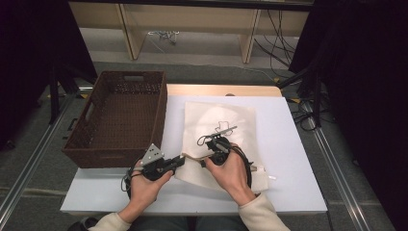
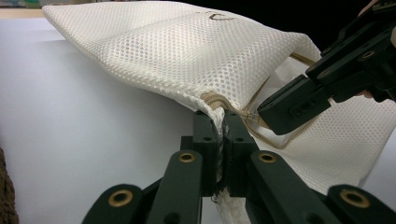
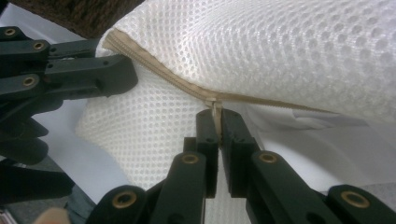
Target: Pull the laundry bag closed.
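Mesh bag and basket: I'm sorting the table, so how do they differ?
The mesh bag is white, soft and lies flat; the basket is dark brown, stiff and stands with open top. The bag is pinched by the left gripper and right gripper; the basket is untouched. Both rest on the table.

White mesh bag (image 1: 219,130) w/ tan zipper (image 3: 187,84) lies flat on bench, near edge lifted where fingers (image 2: 205,135) pinch its corner. Zipper pull (image 3: 215,109) sits clamped betw. other fingers (image 3: 233,135); zipper part open.
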